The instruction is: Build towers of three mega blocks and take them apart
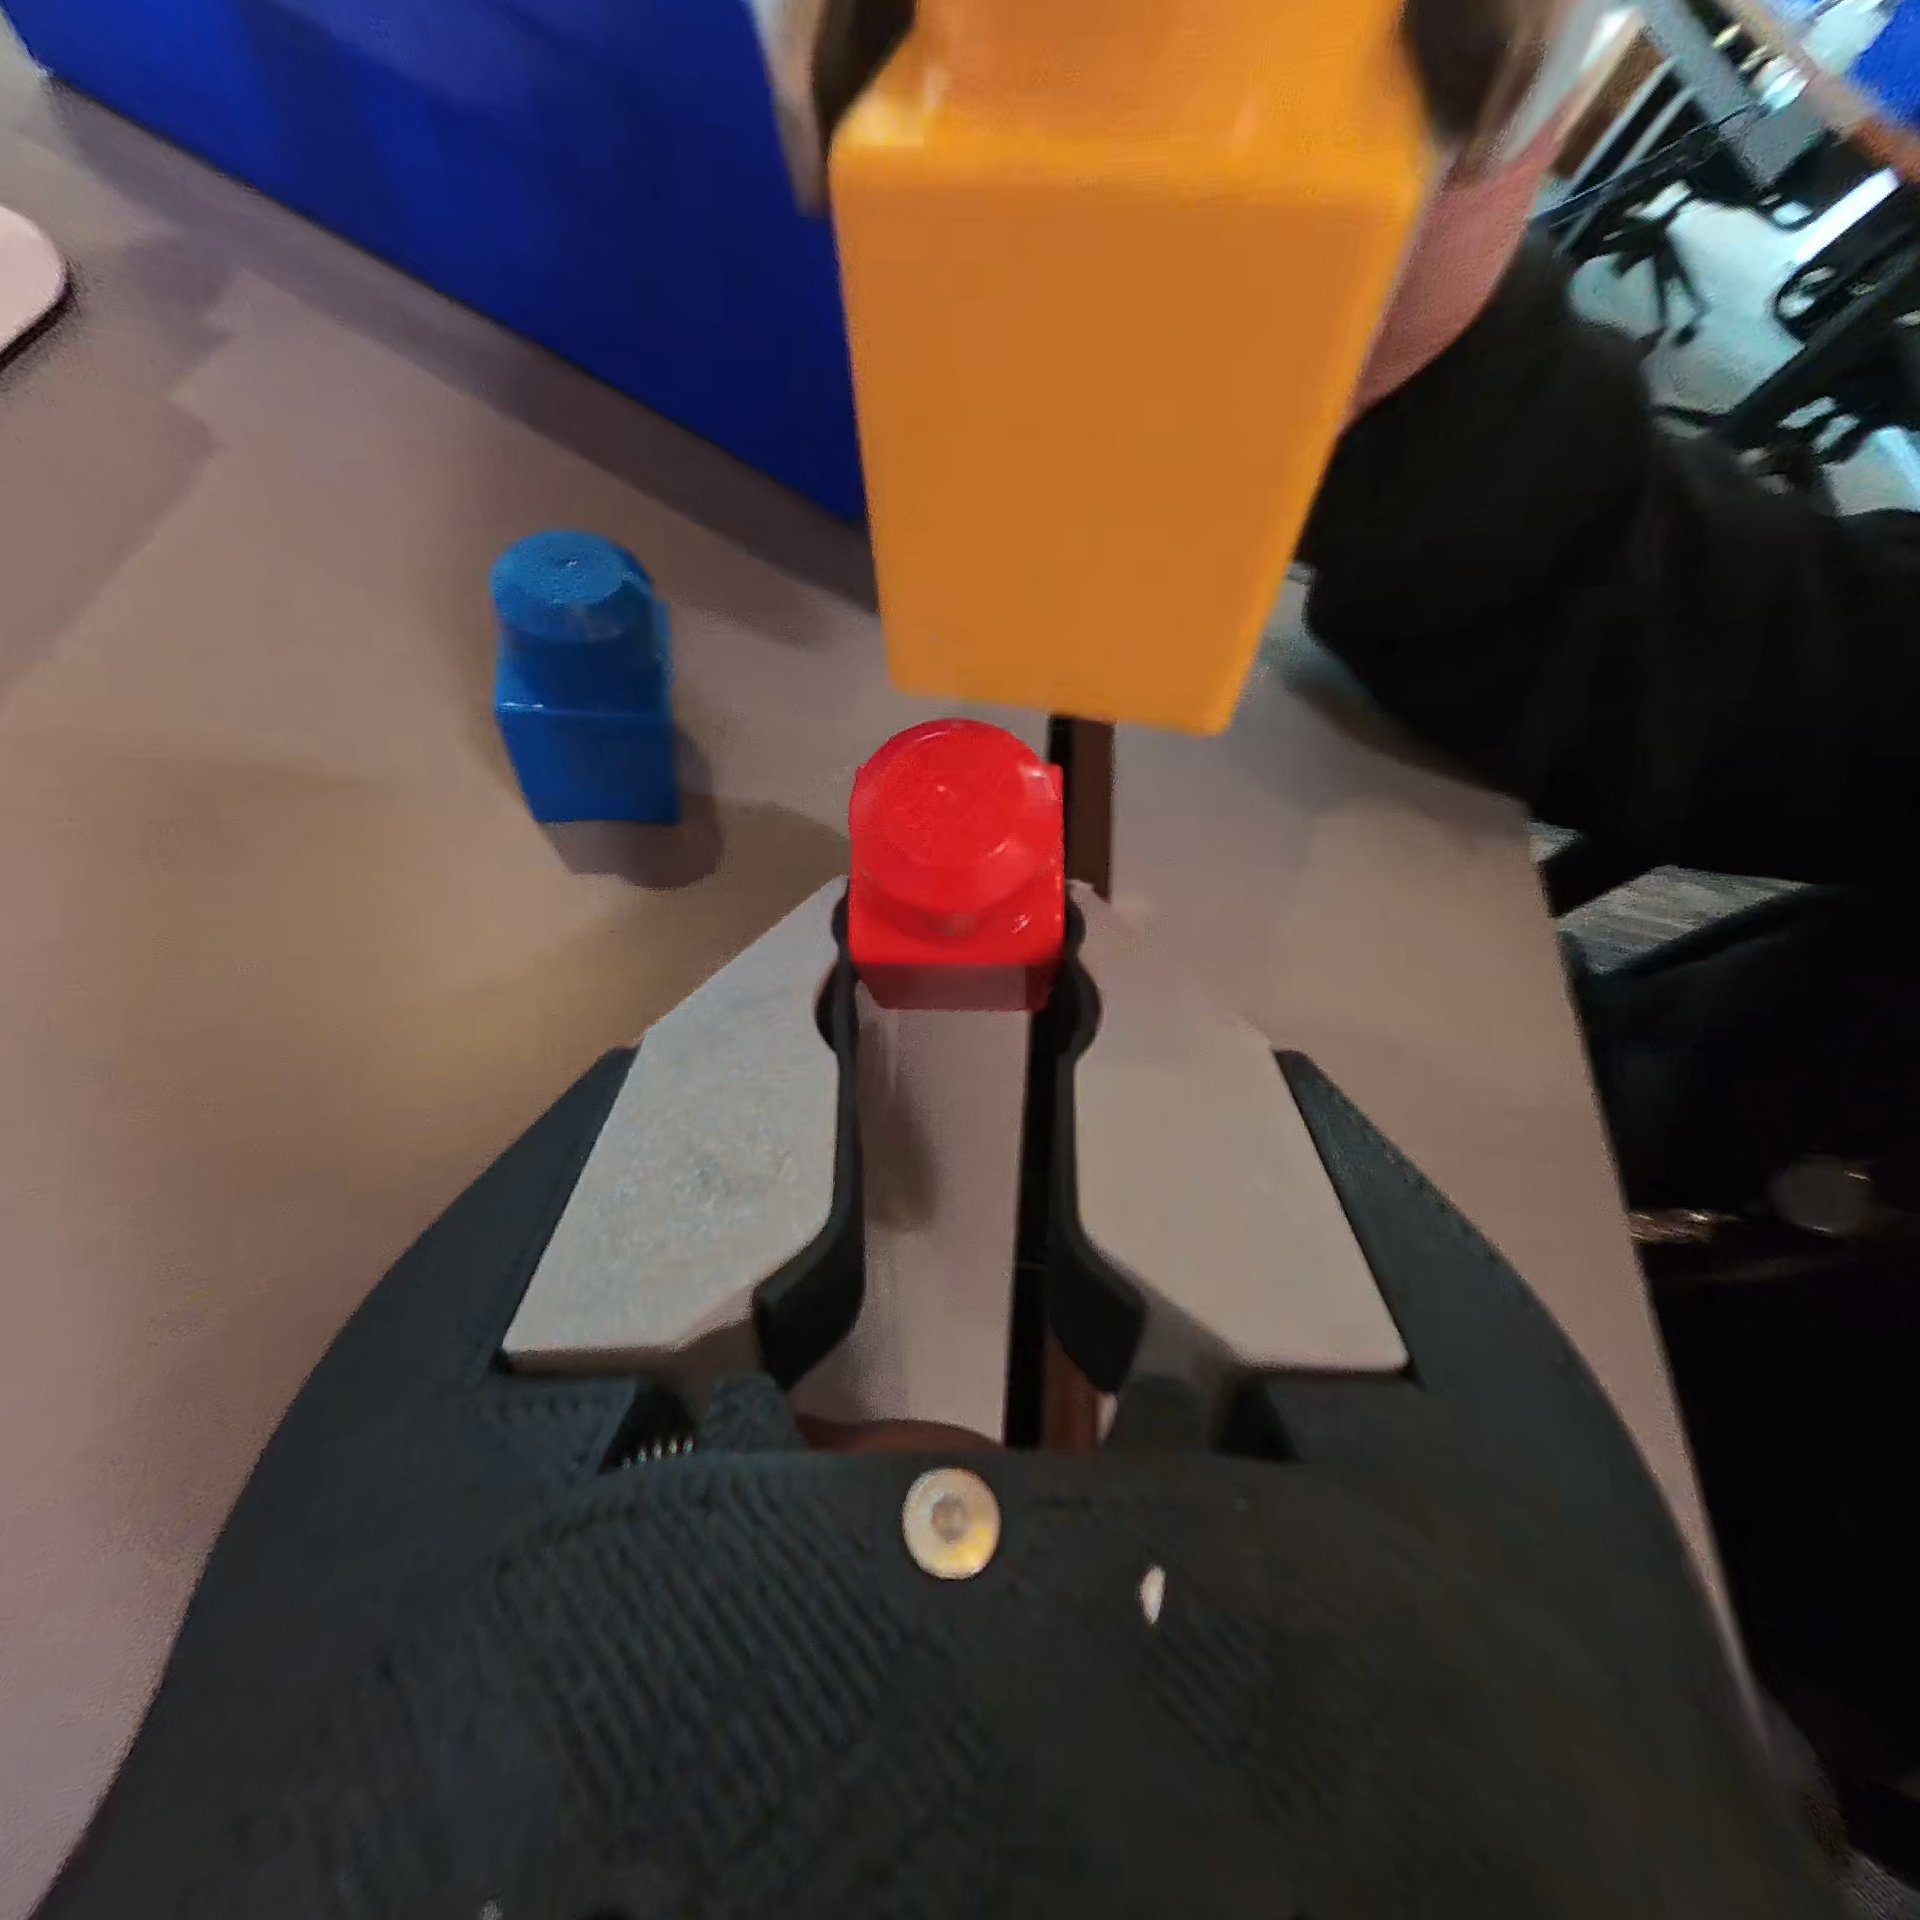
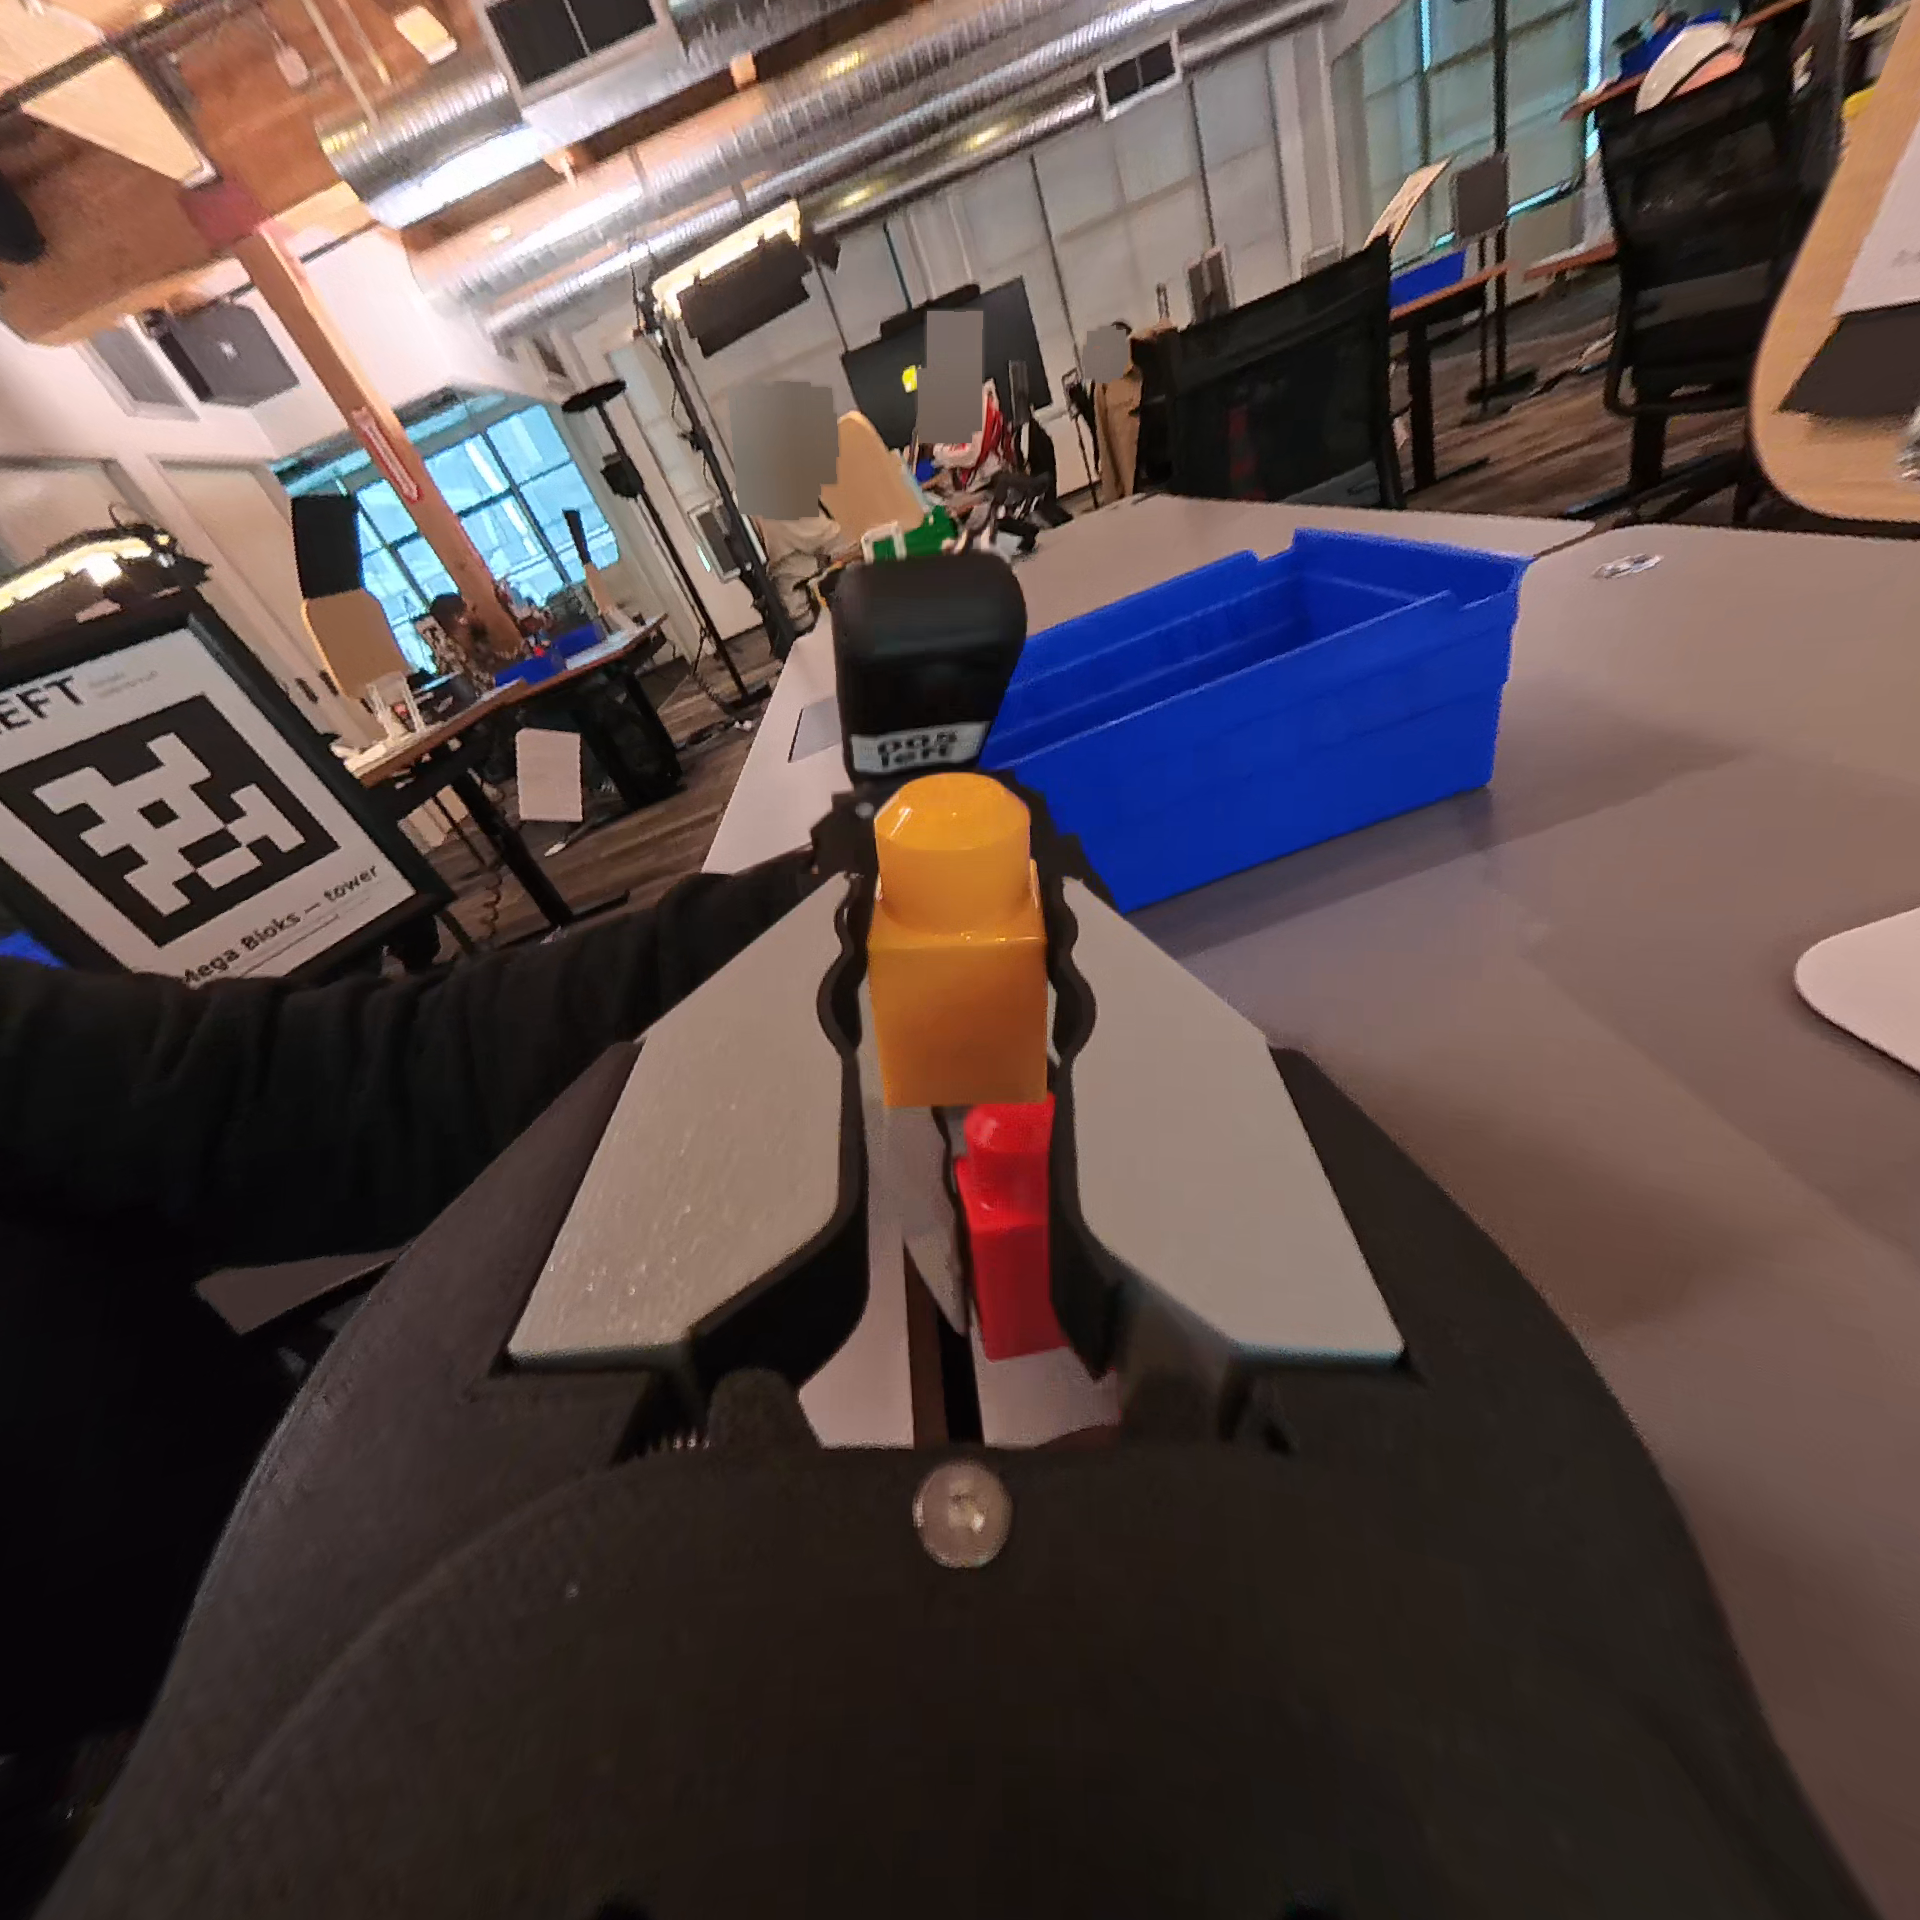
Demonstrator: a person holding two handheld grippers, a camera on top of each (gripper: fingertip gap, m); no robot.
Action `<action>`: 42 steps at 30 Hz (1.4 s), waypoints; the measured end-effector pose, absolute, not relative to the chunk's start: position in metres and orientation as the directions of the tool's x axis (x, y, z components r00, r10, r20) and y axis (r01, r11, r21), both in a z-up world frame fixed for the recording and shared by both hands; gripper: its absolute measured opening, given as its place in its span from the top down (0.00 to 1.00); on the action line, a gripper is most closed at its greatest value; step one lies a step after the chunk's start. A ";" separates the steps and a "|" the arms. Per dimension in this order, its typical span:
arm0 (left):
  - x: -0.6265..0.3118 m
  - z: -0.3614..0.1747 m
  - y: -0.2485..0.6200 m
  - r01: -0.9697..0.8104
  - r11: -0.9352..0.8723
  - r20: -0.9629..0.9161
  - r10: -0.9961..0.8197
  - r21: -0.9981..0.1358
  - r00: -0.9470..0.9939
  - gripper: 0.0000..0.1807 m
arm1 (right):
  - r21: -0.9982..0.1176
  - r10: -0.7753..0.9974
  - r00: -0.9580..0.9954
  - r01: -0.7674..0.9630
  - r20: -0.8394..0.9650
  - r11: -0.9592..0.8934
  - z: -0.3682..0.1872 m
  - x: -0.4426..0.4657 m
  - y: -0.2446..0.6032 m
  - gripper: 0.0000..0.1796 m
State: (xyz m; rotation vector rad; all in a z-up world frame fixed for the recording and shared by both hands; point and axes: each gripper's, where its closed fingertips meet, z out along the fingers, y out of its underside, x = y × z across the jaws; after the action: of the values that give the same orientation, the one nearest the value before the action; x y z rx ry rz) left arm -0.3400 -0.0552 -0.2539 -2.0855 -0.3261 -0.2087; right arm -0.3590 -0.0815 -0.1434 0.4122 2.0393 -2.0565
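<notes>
My left gripper (image 1: 954,940) is shut on a red block (image 1: 951,883), stud up, low over the grey table (image 1: 260,987). My right gripper (image 2: 956,966) is shut on an orange block (image 2: 956,977). In the left wrist view the orange block (image 1: 1122,416) hangs just above and behind the red one, a small gap between them. In the right wrist view the red block (image 2: 1008,1226) shows right below the orange block. A blue block (image 1: 582,675) stands alone on the table to the left of the red one.
A blue bin (image 1: 520,208) stands at the back of the table; it also shows in the right wrist view (image 2: 1247,727). A white object (image 2: 1860,977) lies at the table's edge. A person's black sleeve (image 2: 312,1091) reaches in from the left. A marker sign (image 2: 156,810) stands beyond it. Some 11 cm of space lies between my two pairs of fingers. The white object (image 2: 1860,977) is about equally far from each gripper, around 25 cm.
</notes>
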 end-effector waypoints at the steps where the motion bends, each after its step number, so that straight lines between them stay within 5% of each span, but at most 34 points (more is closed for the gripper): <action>1: -0.336 -0.251 -0.056 0.320 -0.485 0.292 0.133 -0.814 0.947 0.81 | -0.938 0.038 -0.937 0.347 -0.347 -0.001 -0.146 -0.357 -0.084 0.83; 14: -0.328 -0.251 -0.058 0.300 -0.521 0.278 0.122 -0.799 0.953 0.81 | -0.924 0.046 -0.941 0.338 -0.335 0.182 -0.179 -0.350 -0.091 0.82; 24: -0.292 -0.243 -0.053 0.288 -0.543 0.366 -0.039 -0.789 0.930 0.81 | -0.904 -0.142 -0.910 0.348 -0.389 0.248 -0.178 -0.318 -0.080 0.82; 35: -0.317 -0.276 -0.043 0.271 -0.662 0.200 0.183 -0.699 0.962 0.82 | -0.853 0.055 -0.946 0.312 -0.319 0.418 -0.210 -0.331 -0.063 0.82; 42: -0.276 -0.239 -0.035 0.265 -0.559 0.357 -0.059 -0.785 0.932 0.81 | -0.887 -0.136 -0.920 0.303 -0.368 0.349 -0.183 -0.299 -0.062 0.82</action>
State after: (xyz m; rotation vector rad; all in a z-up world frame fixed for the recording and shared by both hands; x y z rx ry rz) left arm -0.2757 -0.0349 -0.2393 -2.1256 -0.1461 -0.4273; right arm -0.2993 -0.0618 -0.1826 0.1471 2.2401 -1.5934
